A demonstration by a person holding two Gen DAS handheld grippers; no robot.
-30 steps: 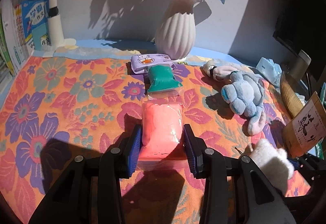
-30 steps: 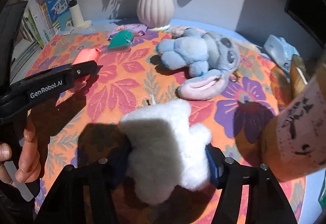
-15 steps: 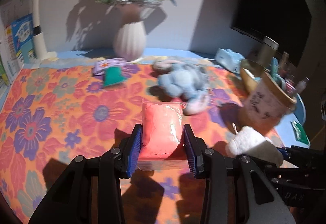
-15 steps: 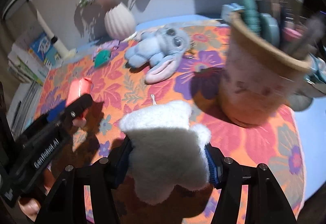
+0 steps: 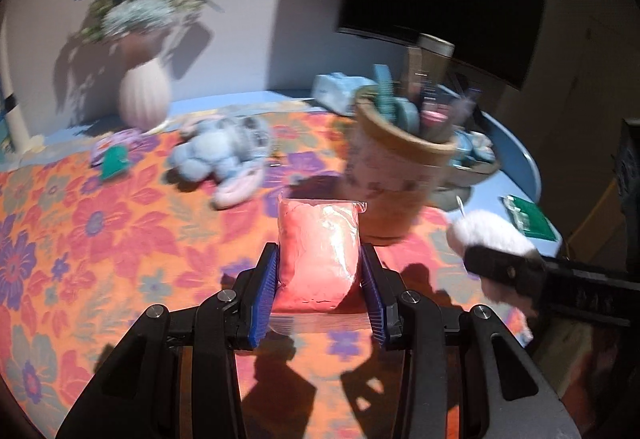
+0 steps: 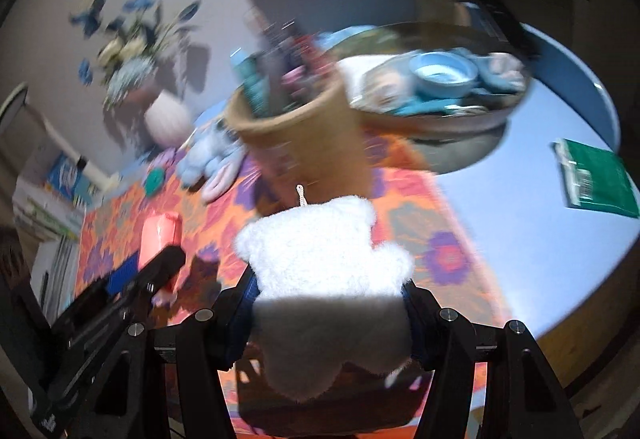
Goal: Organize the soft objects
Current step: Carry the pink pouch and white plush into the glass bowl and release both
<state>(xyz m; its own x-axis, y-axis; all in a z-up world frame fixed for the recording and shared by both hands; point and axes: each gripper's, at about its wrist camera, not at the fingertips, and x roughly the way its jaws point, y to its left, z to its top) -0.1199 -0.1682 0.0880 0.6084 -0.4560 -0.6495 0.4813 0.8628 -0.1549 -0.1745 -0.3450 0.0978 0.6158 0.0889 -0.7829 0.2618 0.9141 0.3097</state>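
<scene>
Your left gripper (image 5: 320,279) is clamped on the pink clay pouch (image 5: 320,247), which stands upright between its blue pads above the floral cloth (image 5: 100,231). Your right gripper (image 6: 330,299) squeezes the white plush toy (image 6: 324,267), held just in front of the tan holder (image 6: 304,143).
</scene>
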